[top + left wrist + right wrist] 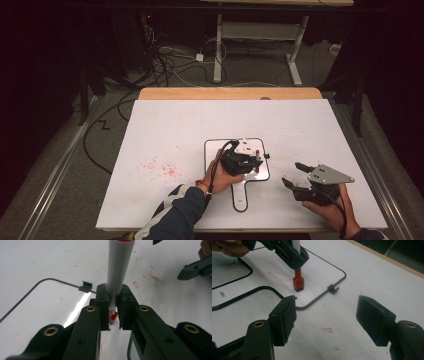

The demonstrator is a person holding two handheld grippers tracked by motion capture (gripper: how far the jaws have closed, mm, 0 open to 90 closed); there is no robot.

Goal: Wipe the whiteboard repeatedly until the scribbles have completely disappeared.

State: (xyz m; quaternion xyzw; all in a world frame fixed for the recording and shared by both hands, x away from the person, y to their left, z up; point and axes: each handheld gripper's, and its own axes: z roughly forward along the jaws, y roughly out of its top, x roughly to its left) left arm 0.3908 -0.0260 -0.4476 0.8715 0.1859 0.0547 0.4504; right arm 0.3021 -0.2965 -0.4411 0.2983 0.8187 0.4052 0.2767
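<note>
Left gripper [248, 159] pinches red marker [298, 282] tip-down on small whiteboard [215, 150] at table centre; keep it upright, press lightly; right gripper [295, 175], jaws spread, idles at 4 o'clock.

A white table top [165, 130] fills the middle of the room, with a strip of pale wood [230, 93] showing along its far edge. Faint red specks [157, 167] mark the white surface toward its near left. Grey carpeted floor [65, 180] surrounds the table, and metal rails [55, 175] run along it on the left and right. Beyond the far edge, a tangle of black and white cables [170, 57] lies on the floor. Behind them stands a second desk with a white metal frame [260, 35]. The walls to the left, right and far side are lost in darkness; light falls mainly on the table.
</note>
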